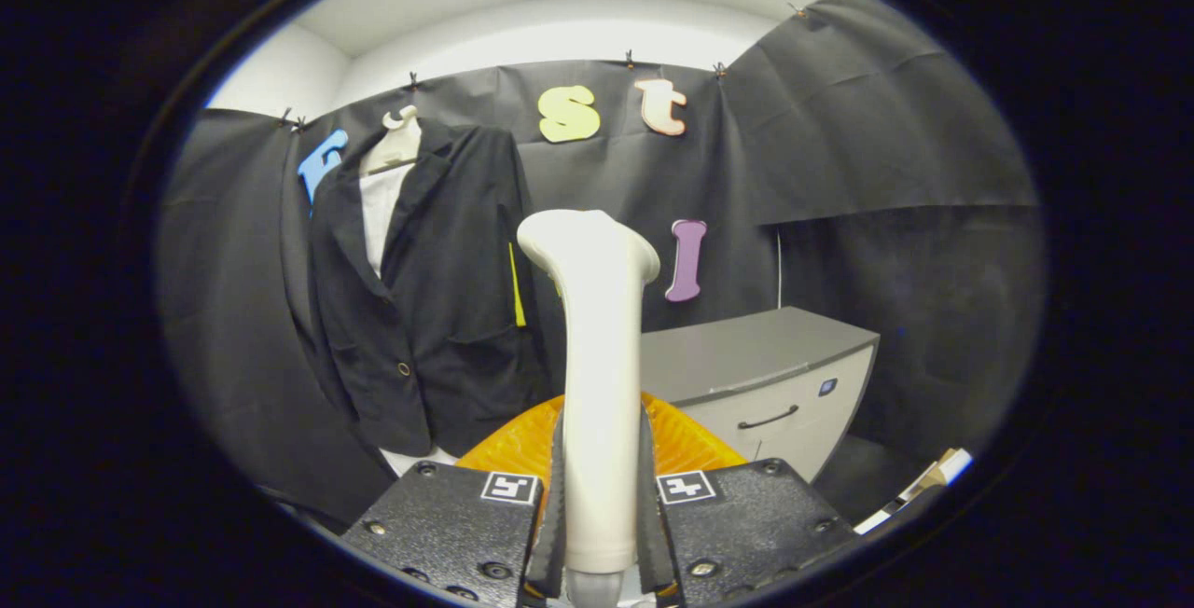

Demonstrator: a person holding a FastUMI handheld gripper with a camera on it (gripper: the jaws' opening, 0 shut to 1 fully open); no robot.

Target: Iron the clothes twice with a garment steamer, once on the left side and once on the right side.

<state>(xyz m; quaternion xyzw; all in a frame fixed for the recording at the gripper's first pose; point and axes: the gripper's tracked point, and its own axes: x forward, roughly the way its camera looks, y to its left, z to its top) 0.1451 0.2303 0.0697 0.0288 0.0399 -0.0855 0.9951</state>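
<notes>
We see our gripper (600,505) clamped on the white garment steamer (593,347), both fingers pressing its upright handle. The black jacket (438,300) hangs beyond, left of the steamer, with a grey cabinet (765,375) to the right.

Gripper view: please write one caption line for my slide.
Gripper shut on a white steamer, held upright before a black jacket hanging on the wall; grey cabinet beyond.
</notes>
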